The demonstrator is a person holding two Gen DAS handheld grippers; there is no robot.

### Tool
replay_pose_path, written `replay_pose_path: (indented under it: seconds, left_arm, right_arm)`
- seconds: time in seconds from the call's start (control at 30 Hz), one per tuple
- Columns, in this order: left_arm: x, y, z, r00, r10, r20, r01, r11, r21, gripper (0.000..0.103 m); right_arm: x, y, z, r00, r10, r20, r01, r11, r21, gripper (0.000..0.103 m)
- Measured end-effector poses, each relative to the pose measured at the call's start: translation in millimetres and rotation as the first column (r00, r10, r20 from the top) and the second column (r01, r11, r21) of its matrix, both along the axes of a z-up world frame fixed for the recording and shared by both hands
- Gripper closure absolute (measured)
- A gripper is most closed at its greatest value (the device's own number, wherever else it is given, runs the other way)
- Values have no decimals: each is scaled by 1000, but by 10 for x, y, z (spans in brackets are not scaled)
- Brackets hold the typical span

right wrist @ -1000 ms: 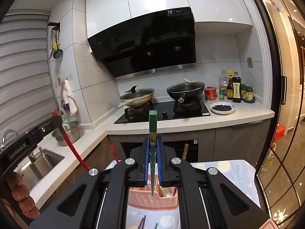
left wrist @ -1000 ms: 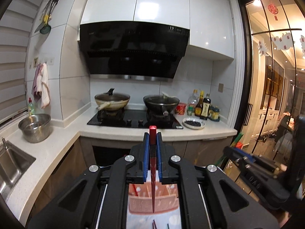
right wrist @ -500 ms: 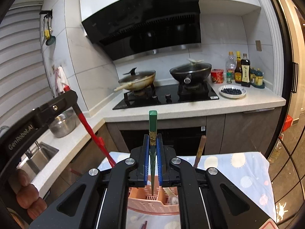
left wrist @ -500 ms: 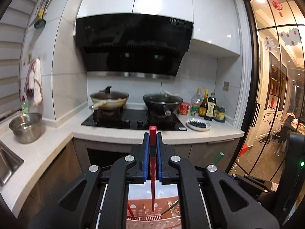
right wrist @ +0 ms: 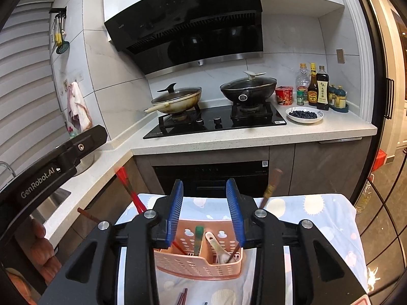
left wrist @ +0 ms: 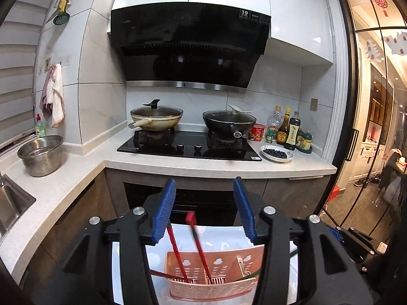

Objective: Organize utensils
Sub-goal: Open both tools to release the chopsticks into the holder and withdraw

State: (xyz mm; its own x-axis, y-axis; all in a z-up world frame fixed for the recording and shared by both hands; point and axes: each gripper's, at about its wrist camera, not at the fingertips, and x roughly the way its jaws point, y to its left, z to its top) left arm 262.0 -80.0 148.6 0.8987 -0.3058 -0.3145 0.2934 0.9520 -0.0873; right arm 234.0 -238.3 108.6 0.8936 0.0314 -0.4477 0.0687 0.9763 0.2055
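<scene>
Utensils: red plastic chopsticks, two, standing slanted in the left compartment of the pink perforated plastic caddy, tips down, tops leaning apart; a green-handled chopstick stands in the same compartment against the divider. Likely dropped upright so the handles stay reachable.

Left gripper: blue ribbed pads parting, partway wide; the chopsticks rise between them, the left one close against the left pad, but nothing appears pressed. Judged a release just made.

Right gripper: jaws likewise opening, moderately wide, above the caddy; the green-handled chopstick is below and free of the pads.

Caddy, right compartment: white ceramic spoon, bowl down, with a dark stick leaning at the right wall. A brown wooden-handled utensil shows past the right pad; its foot is hidden.

Carrier: table under a pale blue patterned cloth; caddy sits near the middle, toward its near edge. Loose dark-red chopsticks lie at the near edge, not yet sorted.

Beyond: white stone counter, black hob with two lidded woks, white dish of blueberries, sauce bottles at the counter's far right corner.
</scene>
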Motion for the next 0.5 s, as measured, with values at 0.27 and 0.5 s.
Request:
replay_pose_path:
  seconds: [0.27,0.5]
  left_arm:
    - [-291,190,59,1000,12,15,-12,1000,5,58]
    - [-698,389,-119,1000,26,-2,-26,997,67,53]
  right_arm:
    - [-395,63,66,999,-6,39,7,1000,-29,68]
    - [-873,206,-107,1000,-3,5,3,996,-87,68]
